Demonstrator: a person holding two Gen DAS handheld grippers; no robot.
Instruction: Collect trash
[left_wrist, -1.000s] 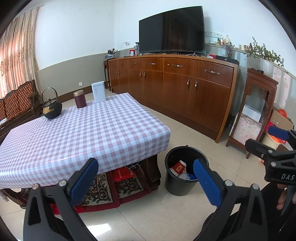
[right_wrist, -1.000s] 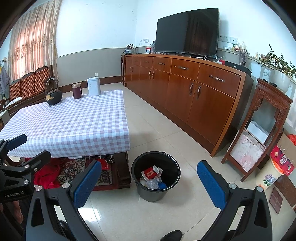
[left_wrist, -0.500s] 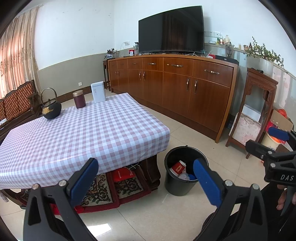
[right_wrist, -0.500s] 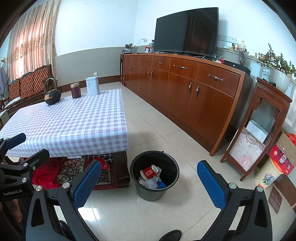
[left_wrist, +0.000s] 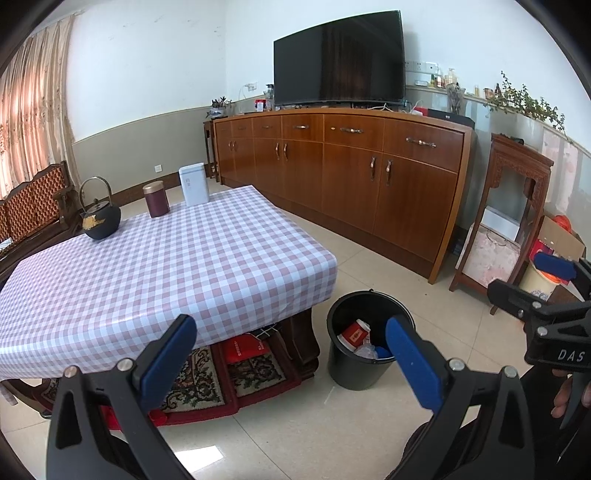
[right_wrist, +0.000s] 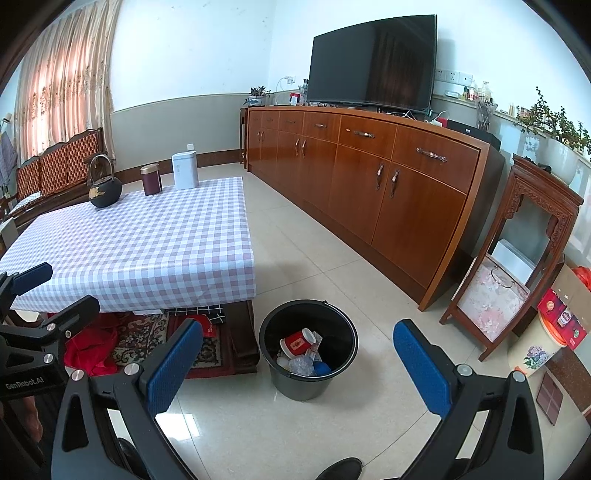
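Trash: red paper cup (right_wrist: 295, 342) and crumpled plastic inside round black plastic bucket (right_wrist: 343, 363); left gripper (left_wrist: 290, 343), right gripper (right_wrist: 297, 354) spread, empty above it; risks knocking bucket over.

A black bucket (right_wrist: 308, 350) is seen upright on the tiled floor beside the table (right_wrist: 147, 240), holding a red-and-white cup (right_wrist: 295, 341), crumpled plastic and a blue item.

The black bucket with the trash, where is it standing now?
The black bucket stands on the tiled floor, low centre in both views, just right of the checked table corner, before the wooden sideboard.
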